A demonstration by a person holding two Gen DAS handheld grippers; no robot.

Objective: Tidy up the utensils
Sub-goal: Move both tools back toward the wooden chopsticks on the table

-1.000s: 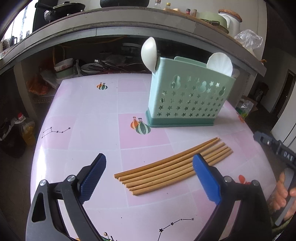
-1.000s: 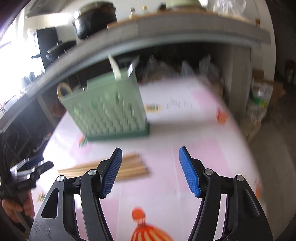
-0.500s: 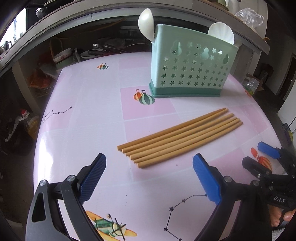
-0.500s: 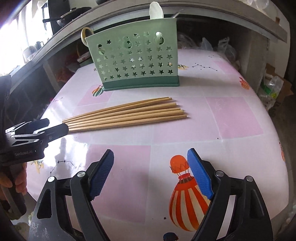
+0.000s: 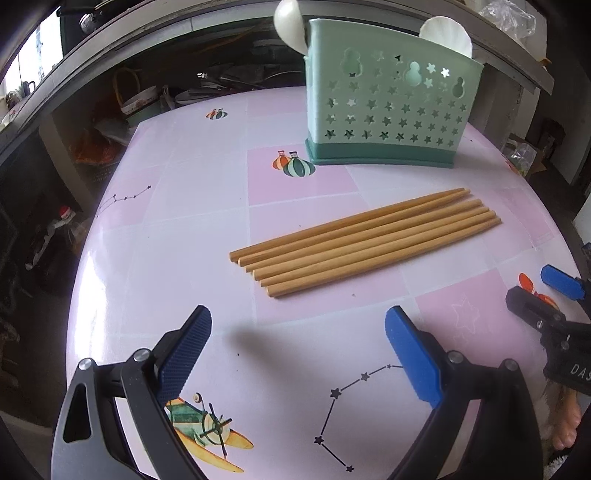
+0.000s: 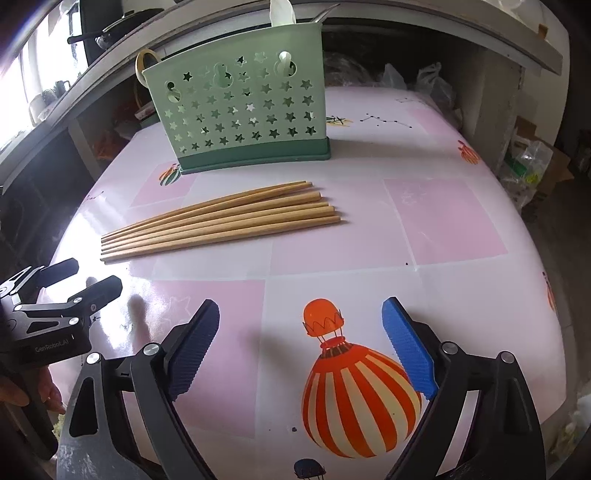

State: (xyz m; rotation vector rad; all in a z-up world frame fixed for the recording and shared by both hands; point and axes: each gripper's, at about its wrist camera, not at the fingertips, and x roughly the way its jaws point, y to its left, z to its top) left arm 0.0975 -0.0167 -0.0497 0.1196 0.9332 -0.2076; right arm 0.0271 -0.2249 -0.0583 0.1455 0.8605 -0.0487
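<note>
Six wooden chopsticks lie side by side in a neat raft on the pink patterned worktop, a little in front of the mint-green utensil caddy with its star-shaped cut-outs. They touch one another along their lengths and sit apart from the caddy's darker base. Pale spoons already poke out of the top of the caddy.

The chopsticks look light, stiff and smooth, probably a bit slick on this glossy cloth, so I'd expect them to roll or fan apart if nudged from the side. They lie flat, which leaves little to get under. Pinching across the whole bundle near its middle, or a touch toward the thicker butt ends nearest the left claw, seems the safest hold; grabbing at the thin tips would likely let them scissor and slip. A firm squeeze should not hurt them.

The left claw hangs low over the worktop just short of the butt ends, its blue pads spread wide, holding nothing. It points along the table toward the caddy, tilted downward, with its shadow on the cloth between the pads. The right claw is also spread wide and empty, over the printed orange balloon, further from the sticks and angled down toward their tapered ends. Each claw shows at the edge of the other's view, well apart.
</note>
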